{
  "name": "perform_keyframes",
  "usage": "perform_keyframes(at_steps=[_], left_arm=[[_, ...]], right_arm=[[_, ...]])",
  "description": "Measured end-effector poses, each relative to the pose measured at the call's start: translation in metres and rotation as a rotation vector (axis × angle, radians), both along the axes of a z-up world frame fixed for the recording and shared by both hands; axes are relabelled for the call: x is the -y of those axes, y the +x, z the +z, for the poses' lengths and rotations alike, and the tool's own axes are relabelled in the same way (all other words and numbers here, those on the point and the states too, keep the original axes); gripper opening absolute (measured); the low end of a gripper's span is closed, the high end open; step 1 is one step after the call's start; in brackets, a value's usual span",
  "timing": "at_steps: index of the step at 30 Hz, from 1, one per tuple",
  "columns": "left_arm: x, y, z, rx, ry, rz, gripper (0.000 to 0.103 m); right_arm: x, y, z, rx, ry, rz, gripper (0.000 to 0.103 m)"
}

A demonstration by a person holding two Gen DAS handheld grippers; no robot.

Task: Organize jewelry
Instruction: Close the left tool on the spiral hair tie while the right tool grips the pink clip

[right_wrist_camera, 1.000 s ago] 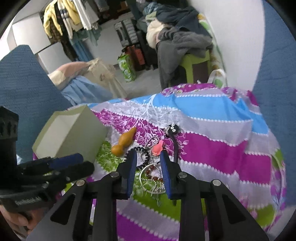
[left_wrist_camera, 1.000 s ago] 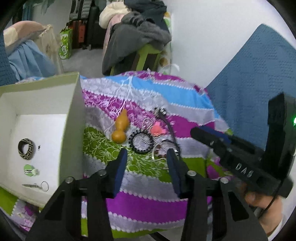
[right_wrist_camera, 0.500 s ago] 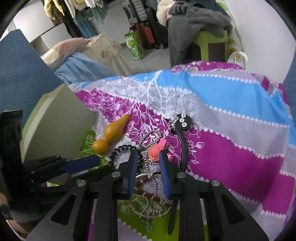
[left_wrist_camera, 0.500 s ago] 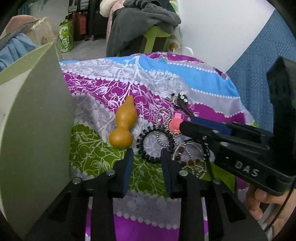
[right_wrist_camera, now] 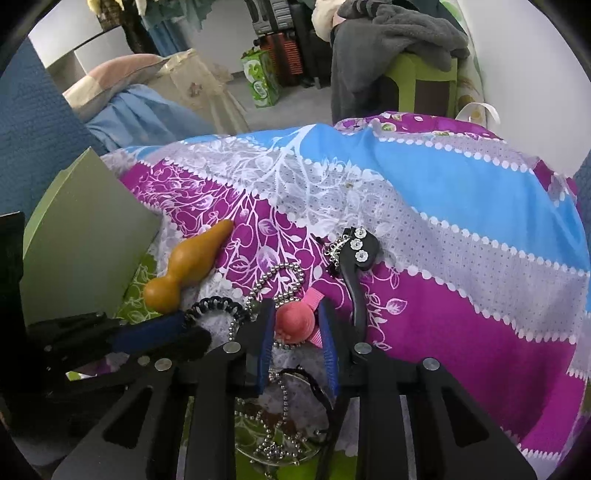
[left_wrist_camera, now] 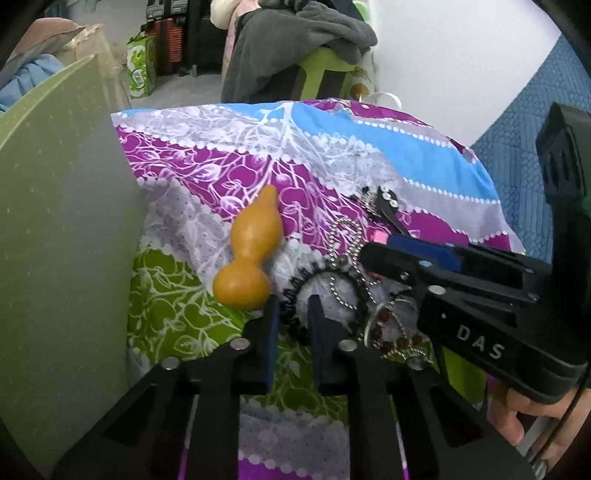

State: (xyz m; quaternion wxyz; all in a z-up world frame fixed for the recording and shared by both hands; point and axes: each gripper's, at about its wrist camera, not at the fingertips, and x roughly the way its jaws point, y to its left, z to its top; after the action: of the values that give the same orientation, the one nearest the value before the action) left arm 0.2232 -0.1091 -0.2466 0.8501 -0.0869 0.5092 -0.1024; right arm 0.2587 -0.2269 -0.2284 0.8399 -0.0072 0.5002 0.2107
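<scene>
A pile of jewelry lies on the patterned cloth. My left gripper [left_wrist_camera: 291, 314] is partly open, its fingertips straddling the rim of a black coil hair tie [left_wrist_camera: 295, 291], next to a yellow gourd charm [left_wrist_camera: 251, 254]. My right gripper [right_wrist_camera: 295, 325] is partly open with its fingertips on either side of a pink round clip [right_wrist_camera: 295, 321]. It also shows in the left wrist view [left_wrist_camera: 380, 254]. A silver ball chain [right_wrist_camera: 280, 277], a red bead bracelet [left_wrist_camera: 388, 336] and a black rhinestone hair clip [right_wrist_camera: 356, 254] lie around them.
A green box wall [left_wrist_camera: 62, 236] stands close on the left of the gourd. The striped cloth [right_wrist_camera: 443, 229] extends far and right. Beyond are a green stool with grey clothes [right_wrist_camera: 399, 29], bags and bedding.
Both grippers have moved forward and down onto the jewelry pile. The left fingers have narrowed around the hair tie's rim. The right fingers now flank the pink clip. The box's inside is out of view.
</scene>
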Motion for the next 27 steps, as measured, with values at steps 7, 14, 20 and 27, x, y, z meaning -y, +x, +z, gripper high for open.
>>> perform_keyframes(at_steps=[7,14,20,27], left_arm=[[-0.006,0.002,0.0,0.006,-0.03,0.024,0.009],[-0.007,-0.008,0.004,0.012,-0.032,0.016,0.009],[-0.01,-0.017,0.015,0.013,-0.066,0.009,0.009],[-0.009,-0.026,0.034,0.041,-0.057,-0.028,0.009]], right_arm=[[-0.003,-0.001,-0.002,0.006,-0.017,0.007,0.024],[-0.007,-0.004,-0.002,0.025,-0.05,0.011,0.024],[-0.006,-0.013,0.004,0.023,-0.045,-0.009,0.019],[0.012,-0.034,0.025,0.041,0.009,-0.082,0.019]])
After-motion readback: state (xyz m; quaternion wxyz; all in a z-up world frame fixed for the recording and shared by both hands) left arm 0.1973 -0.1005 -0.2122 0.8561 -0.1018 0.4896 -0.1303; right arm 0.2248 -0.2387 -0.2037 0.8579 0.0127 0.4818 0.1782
